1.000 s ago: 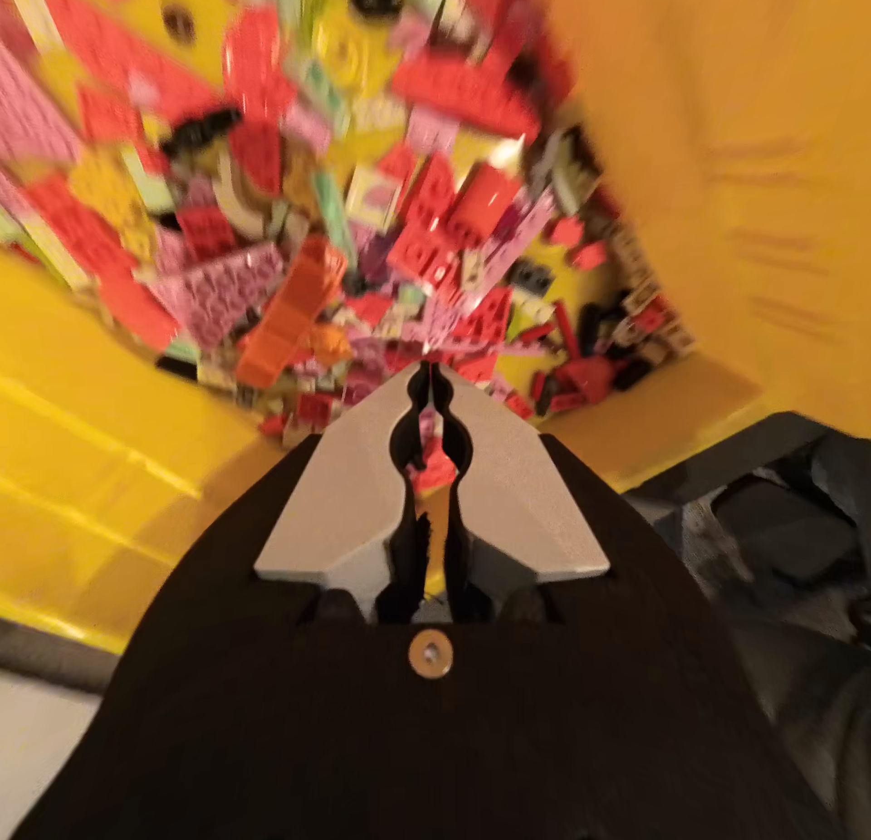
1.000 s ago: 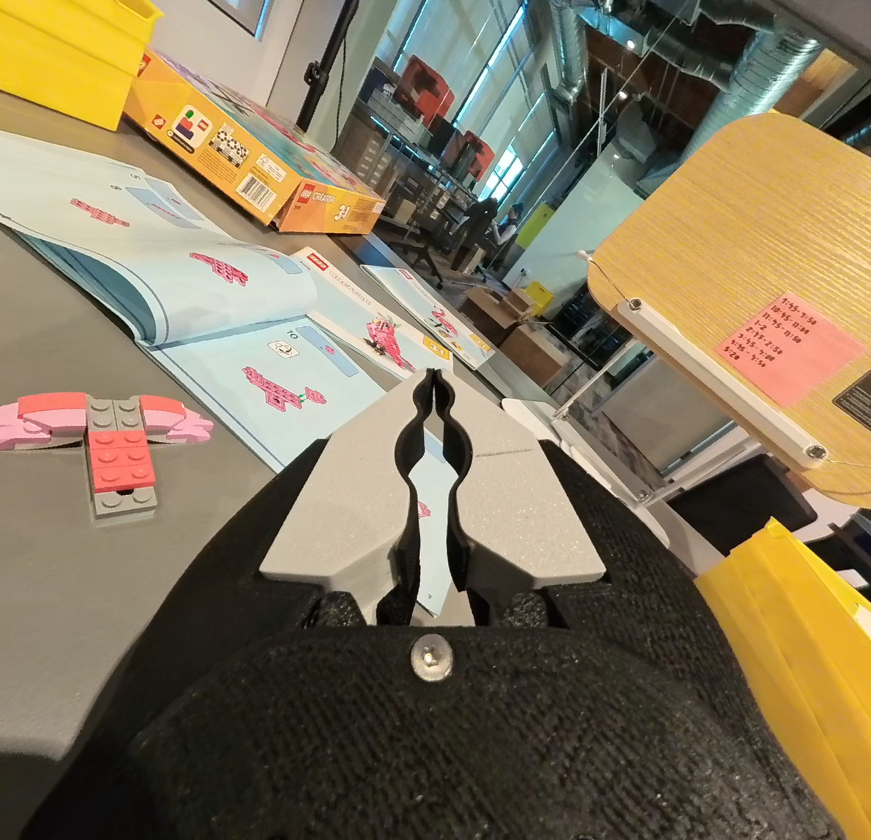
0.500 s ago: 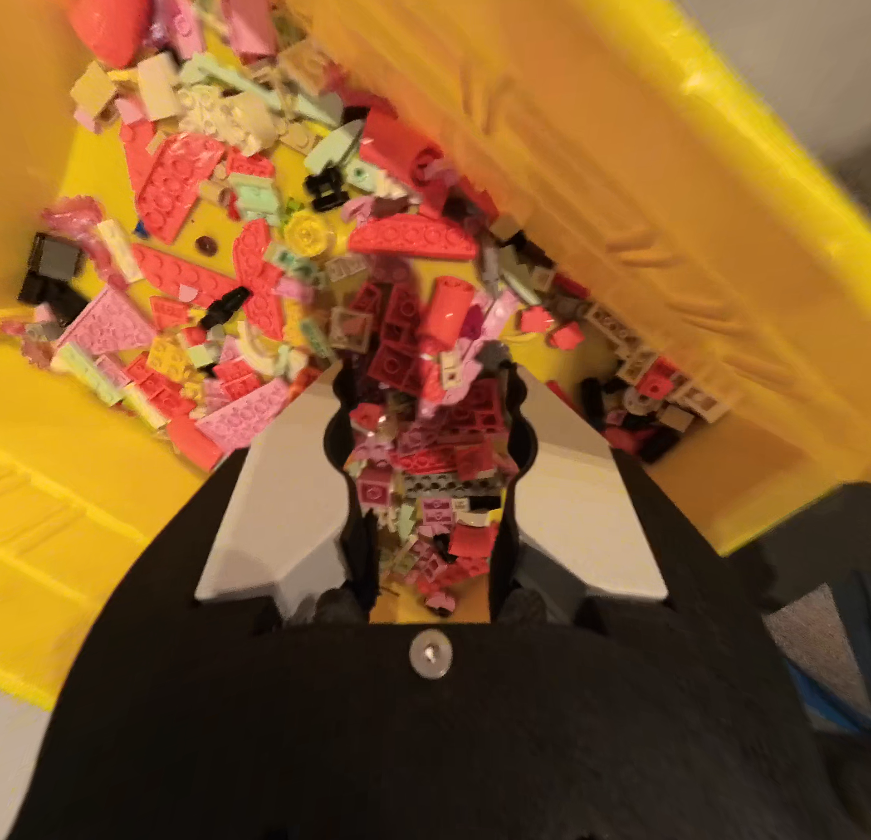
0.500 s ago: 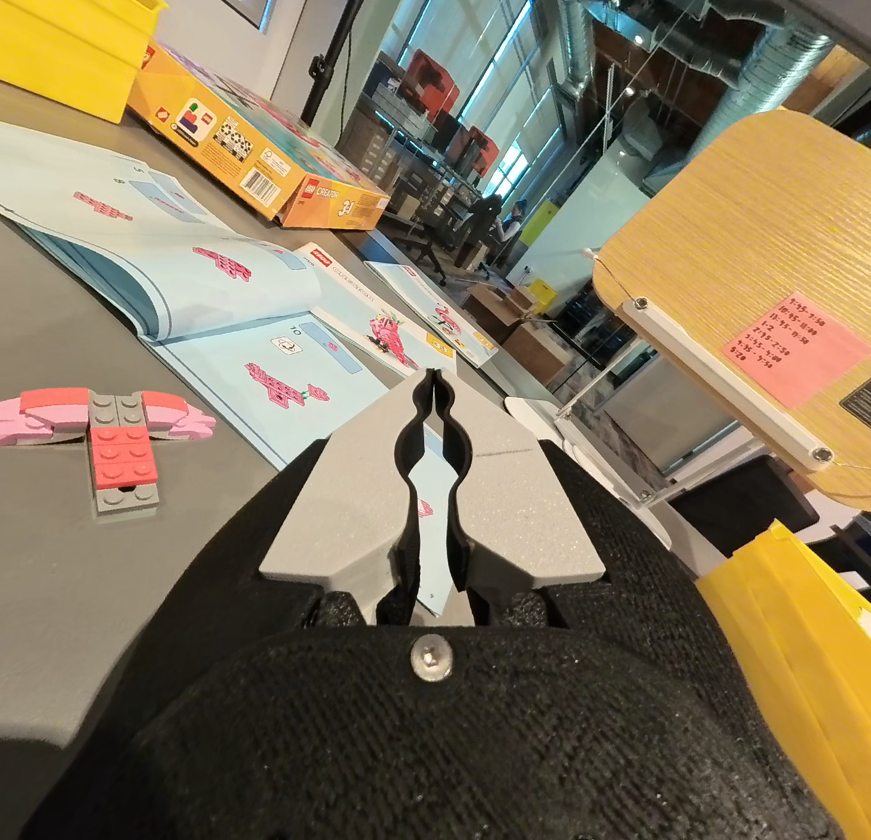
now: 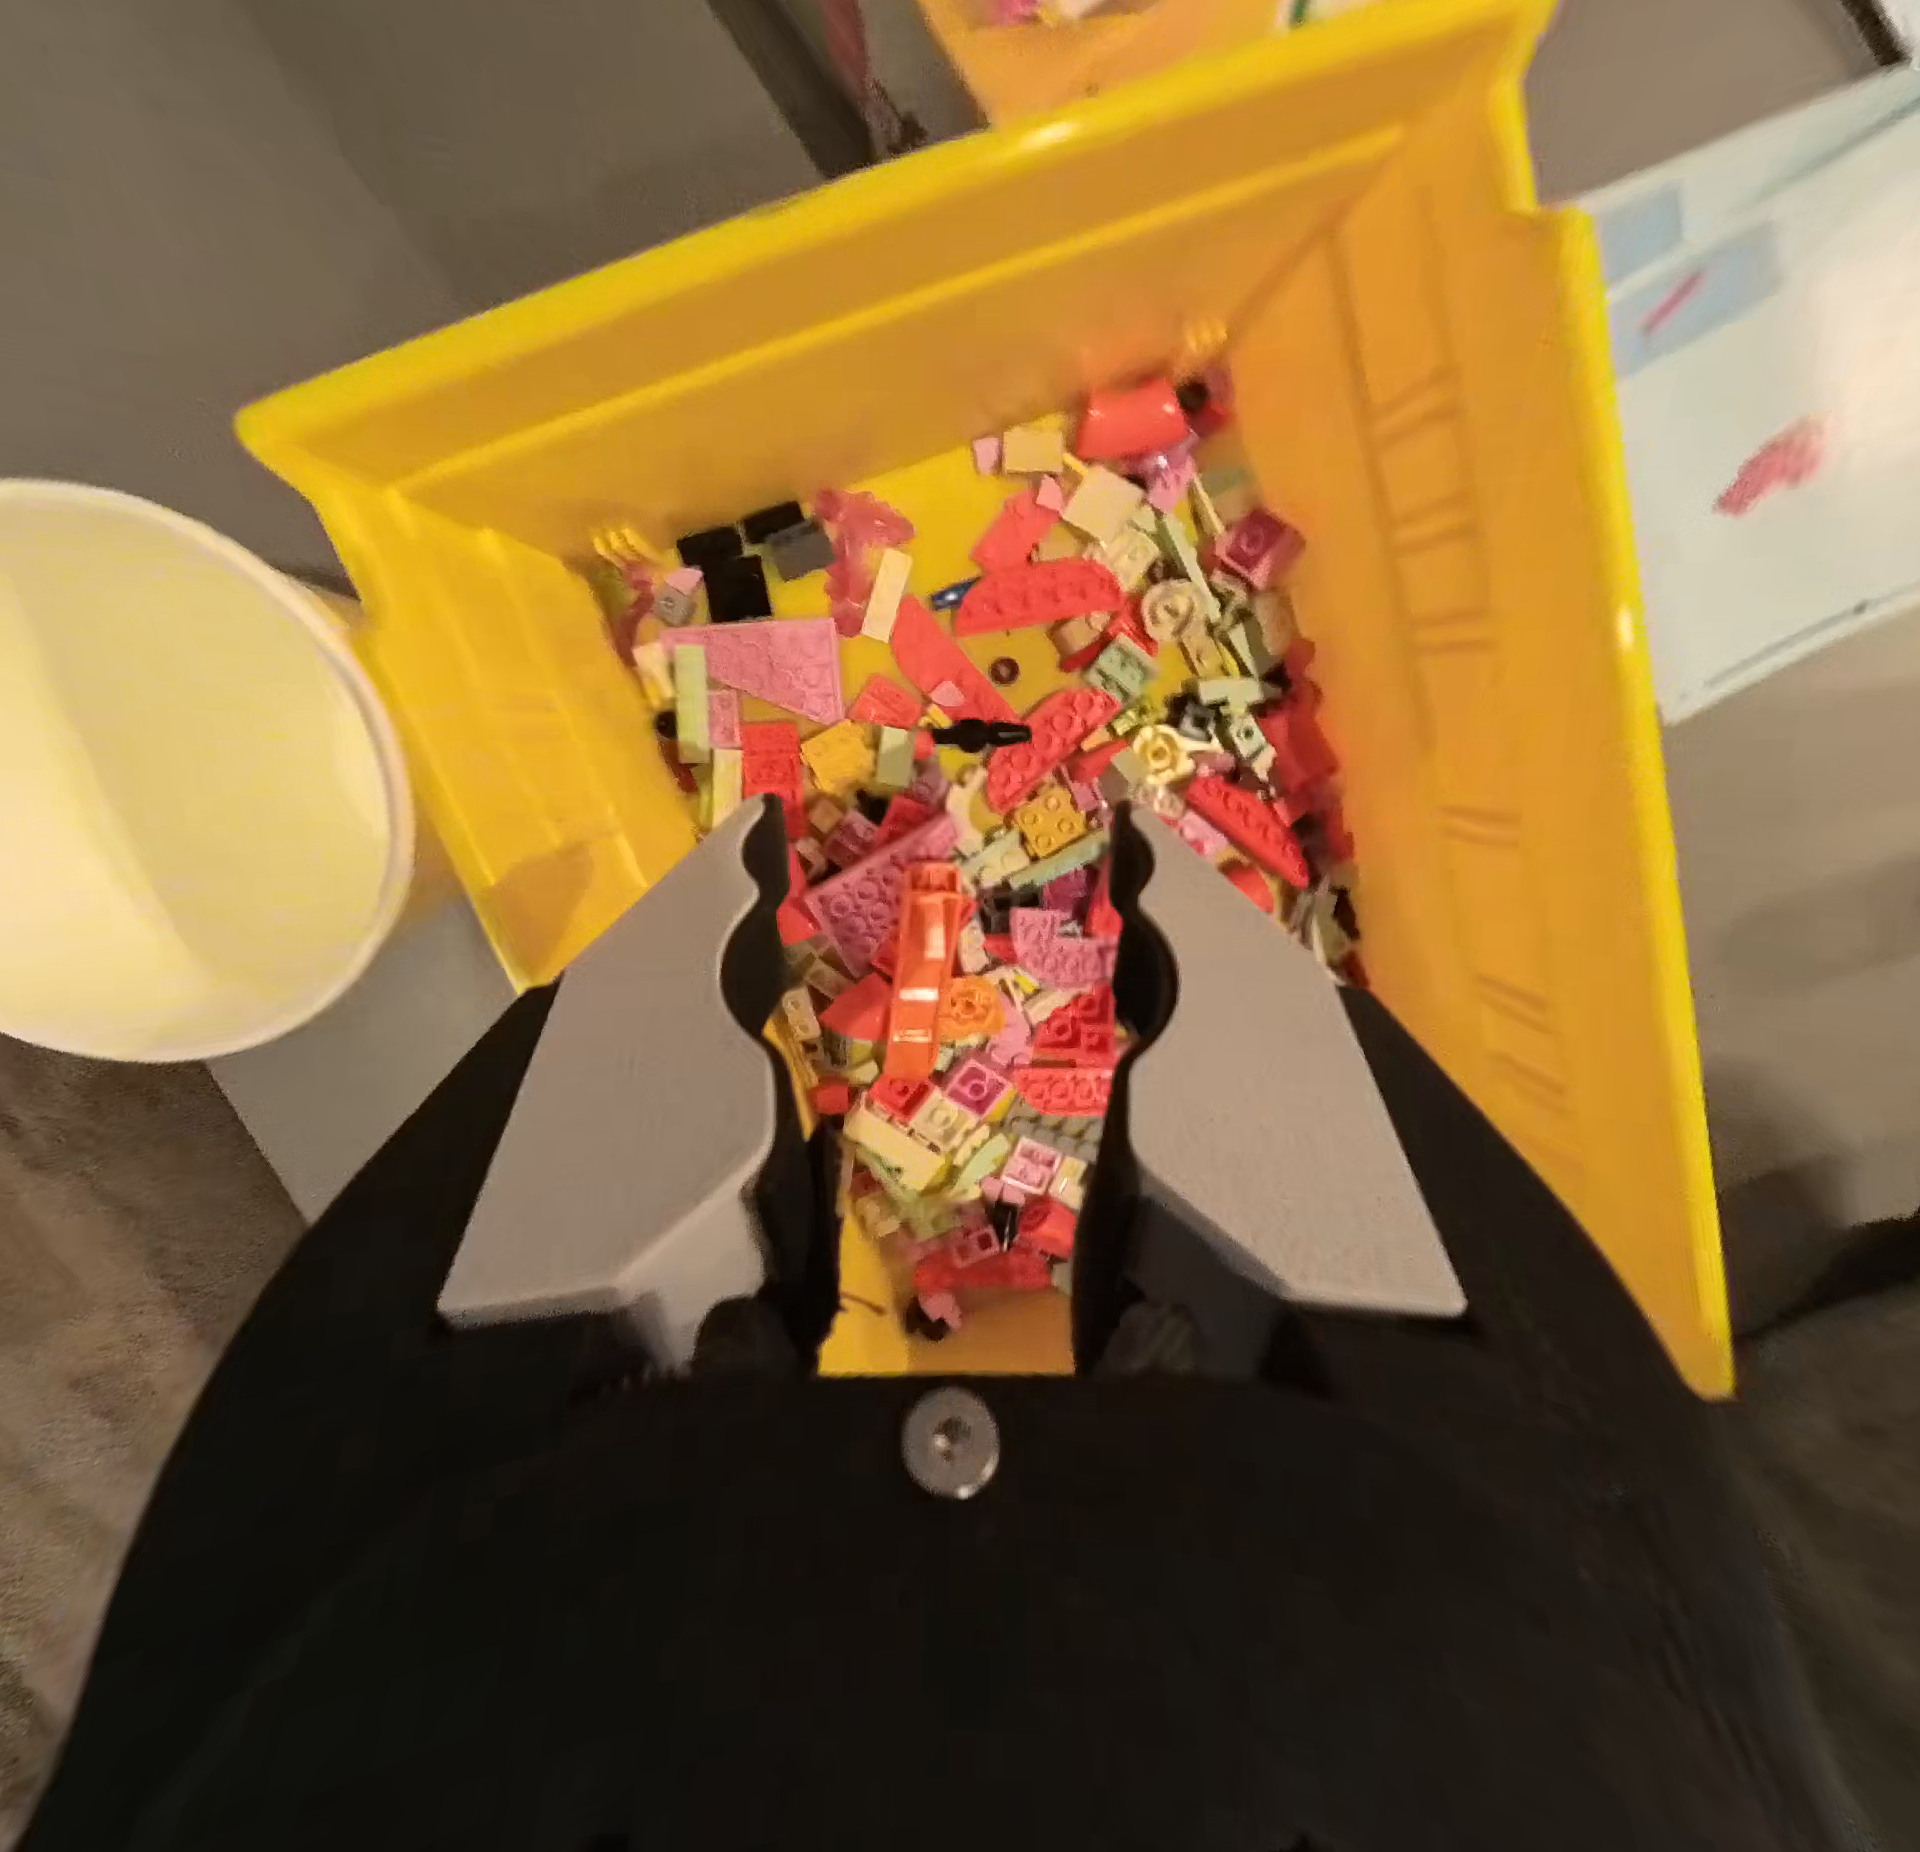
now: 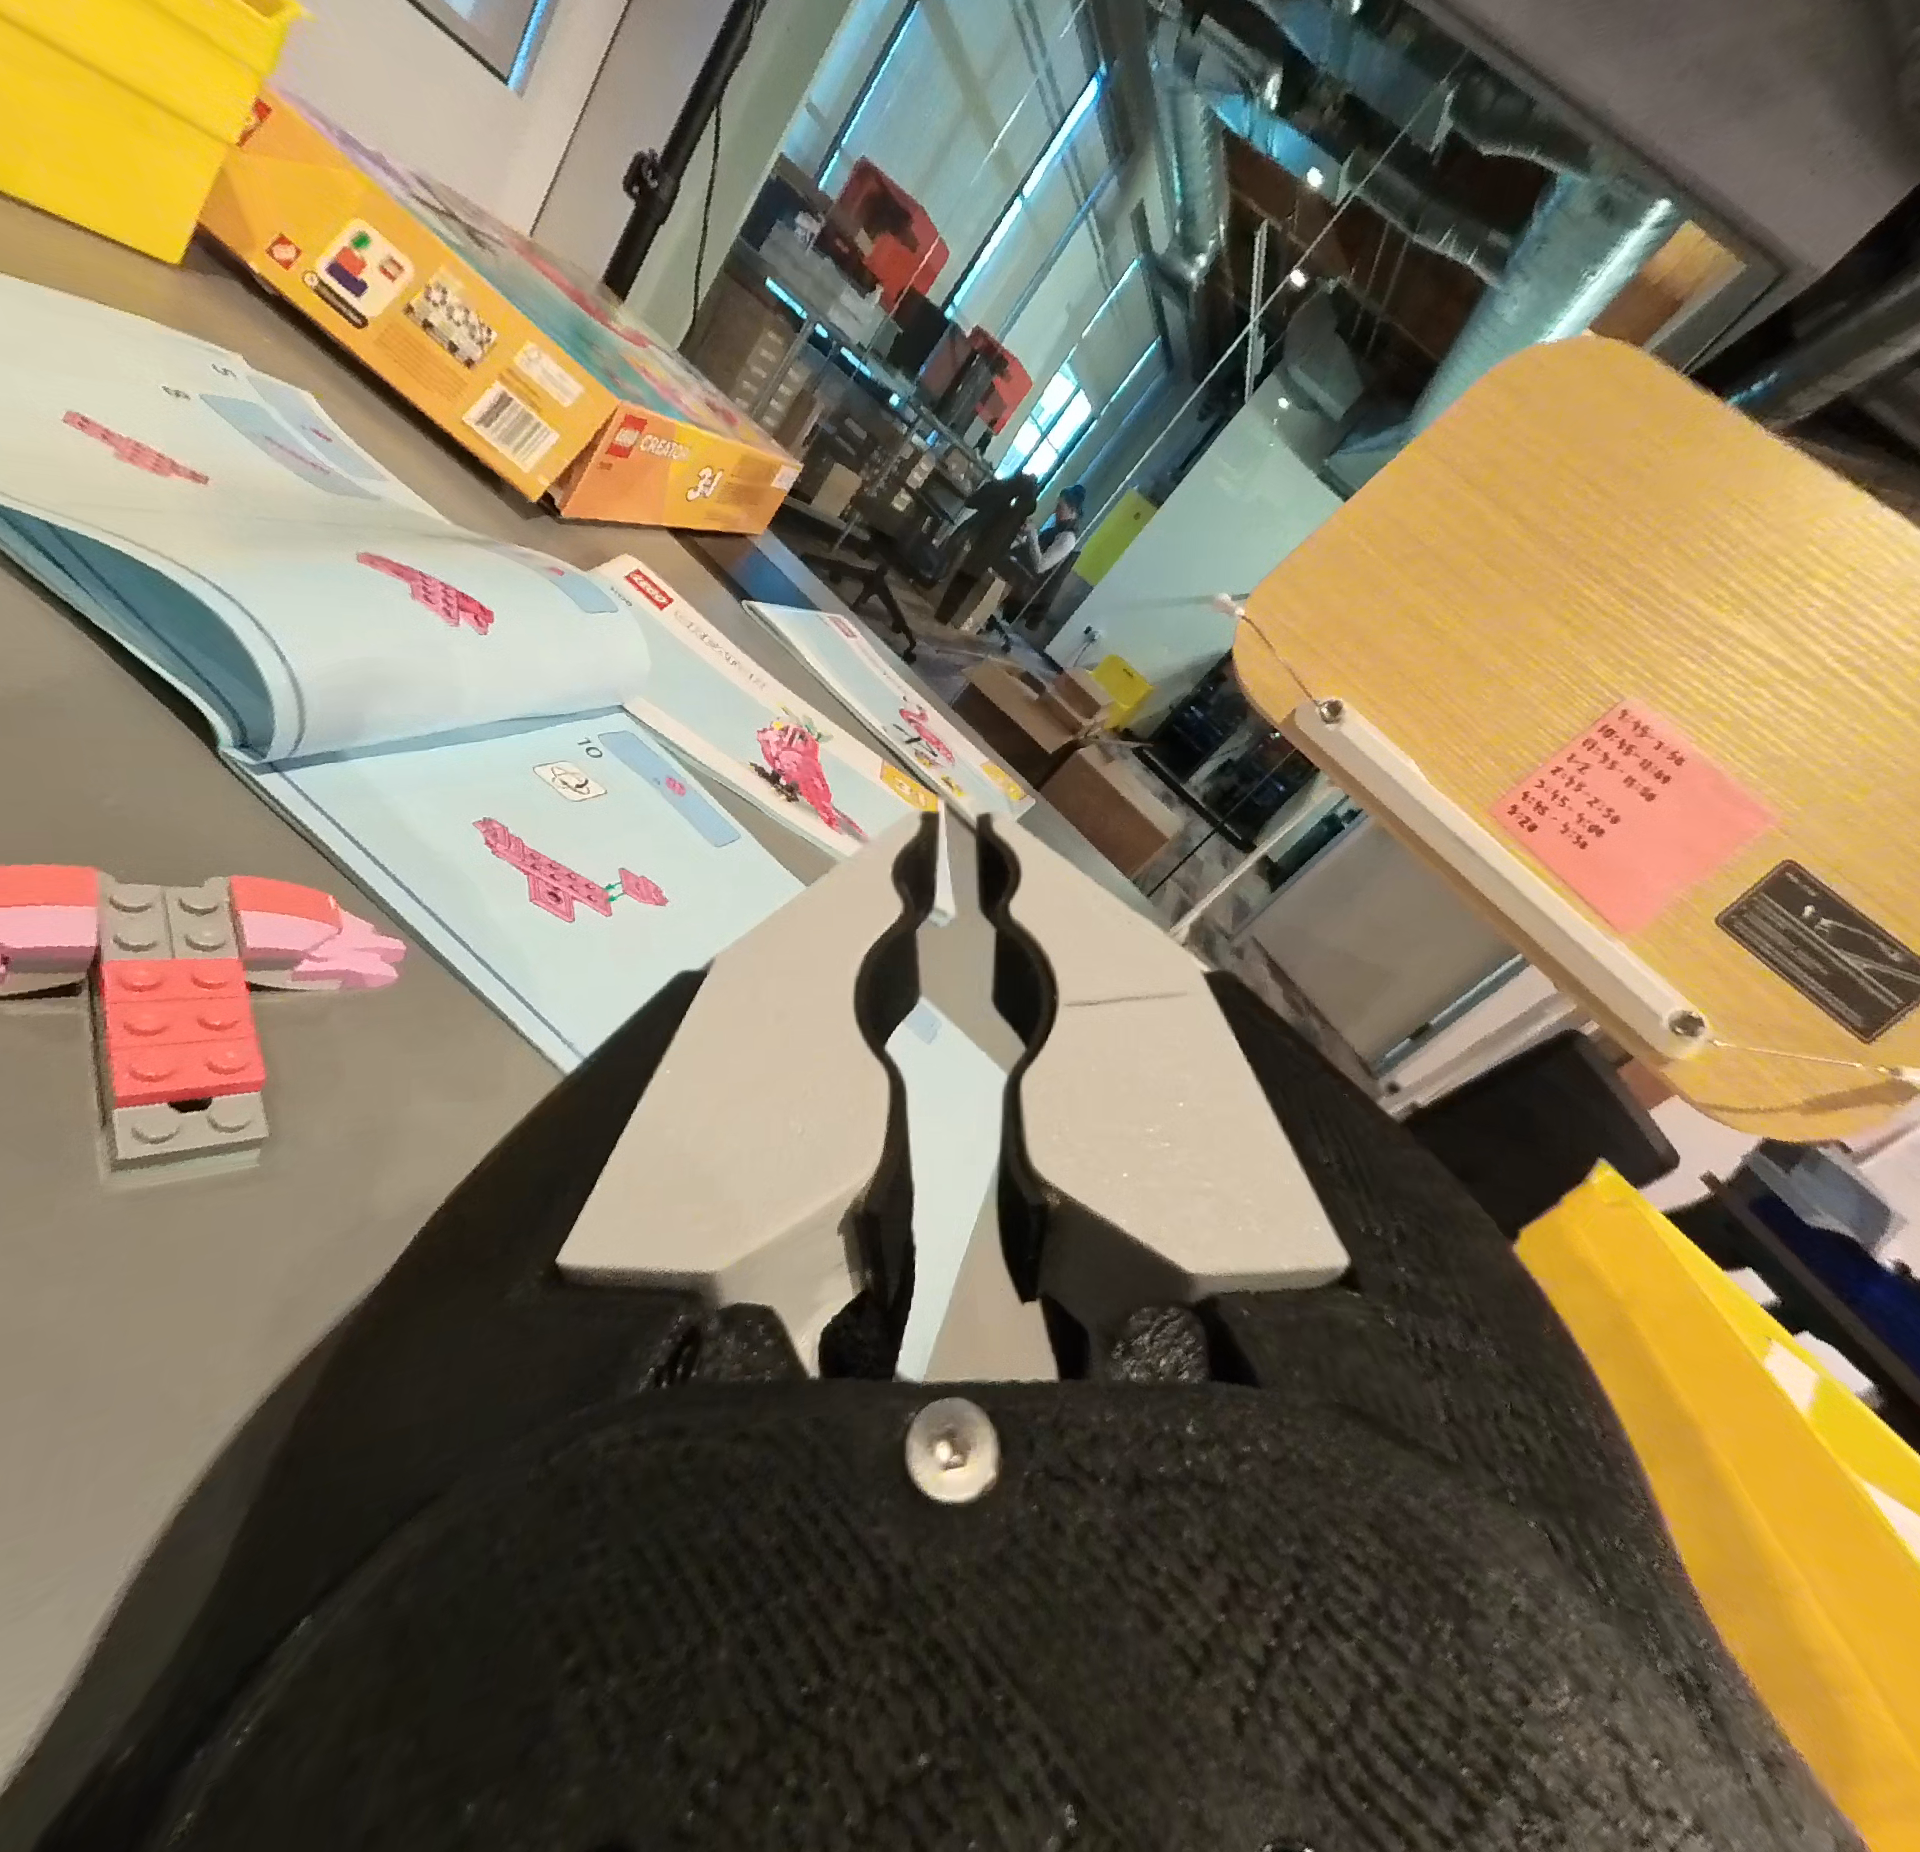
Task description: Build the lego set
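In the left wrist view my left gripper [image 5: 945, 815] is open and empty above a yellow bin [image 5: 831, 348] full of loose Lego pieces, mostly pink, red and pale green. An orange brick separator [image 5: 920, 961] lies on the pile between my fingers. In the right wrist view a partly built model [image 6: 177, 1013] of red, pink and grey bricks lies on the grey table, to the left of my right gripper [image 6: 954, 823]. That gripper holds nothing, and its tips stand a narrow crack apart. An open instruction booklet [image 6: 416, 659] lies beyond the model.
A white cup [image 5: 156, 763] stands left of the bin. The booklet [image 5: 1766, 348] lies right of it. In the right wrist view there are an orange Lego box [image 6: 499, 389], stacked yellow bins [image 6: 104, 88], more booklets [image 6: 810, 753], a yellow bin edge [image 6: 1714, 1439] and a wooden chair back [image 6: 1610, 711]. The gap from one gripper's tips to the other's is roughly 50 cm.
My left gripper has opened from shut and pulled back up out of the bin, so the whole bin now shows. My right gripper's tips have parted slightly; it barely moved.
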### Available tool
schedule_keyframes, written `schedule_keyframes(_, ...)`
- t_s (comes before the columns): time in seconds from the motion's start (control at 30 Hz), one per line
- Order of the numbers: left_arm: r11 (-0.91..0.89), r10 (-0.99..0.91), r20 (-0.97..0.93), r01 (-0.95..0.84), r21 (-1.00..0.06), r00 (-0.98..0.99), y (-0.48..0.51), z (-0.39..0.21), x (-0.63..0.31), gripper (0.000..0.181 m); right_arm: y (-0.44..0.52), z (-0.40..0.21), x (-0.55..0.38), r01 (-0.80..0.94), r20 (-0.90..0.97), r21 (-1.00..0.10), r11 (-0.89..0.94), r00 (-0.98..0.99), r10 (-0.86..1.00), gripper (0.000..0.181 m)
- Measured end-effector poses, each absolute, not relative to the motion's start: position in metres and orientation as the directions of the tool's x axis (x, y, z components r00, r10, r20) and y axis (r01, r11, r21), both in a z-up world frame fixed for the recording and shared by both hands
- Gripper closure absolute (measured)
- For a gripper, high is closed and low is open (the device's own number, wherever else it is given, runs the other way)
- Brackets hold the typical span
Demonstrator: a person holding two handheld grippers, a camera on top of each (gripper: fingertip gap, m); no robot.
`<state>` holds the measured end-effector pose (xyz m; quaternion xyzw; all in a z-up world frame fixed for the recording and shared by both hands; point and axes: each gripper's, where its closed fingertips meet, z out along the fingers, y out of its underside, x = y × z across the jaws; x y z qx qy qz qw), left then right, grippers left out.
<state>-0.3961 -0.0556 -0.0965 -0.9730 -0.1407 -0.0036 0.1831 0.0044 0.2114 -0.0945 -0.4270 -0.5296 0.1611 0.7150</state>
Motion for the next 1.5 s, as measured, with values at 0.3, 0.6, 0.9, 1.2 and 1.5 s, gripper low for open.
schedule_keyframes(0.3,-0.897,0.382,-0.018,0.365,-0.248,0.924,-0.067,-0.129,-0.420,0.129,0.219,-0.069,0.012,0.019,0.468,-0.852,0.523,0.472,0.747,0.119)
schedule_keyframes(0.6,-0.979,0.190,-0.016,0.191,0.065,0.982,-0.085,-0.177,-0.388,0.127,0.223,-0.064,0.017,-0.043,0.393,-0.881,0.472,0.489,0.779,0.111)
schedule_keyframes(0.9,-0.980,0.175,0.202,0.152,0.125,0.964,-0.099,-0.180,-0.359,0.171,0.229,-0.061,0.019,-0.032,0.388,-0.878,0.477,0.534,0.751,0.090)
schedule_keyframes(1.2,-0.982,0.025,0.066,0.037,-0.183,0.997,-0.062,-0.144,-0.377,0.153,0.231,-0.066,0.016,0.002,0.403,-0.880,0.475,0.532,0.745,0.087)
schedule_keyframes(1.5,-0.994,0.093,0.120,0.099,-0.049,0.988,-0.086,-0.158,-0.373,0.137,0.231,-0.070,0.013,0.025,0.414,-0.881,0.472,0.521,0.746,0.087)
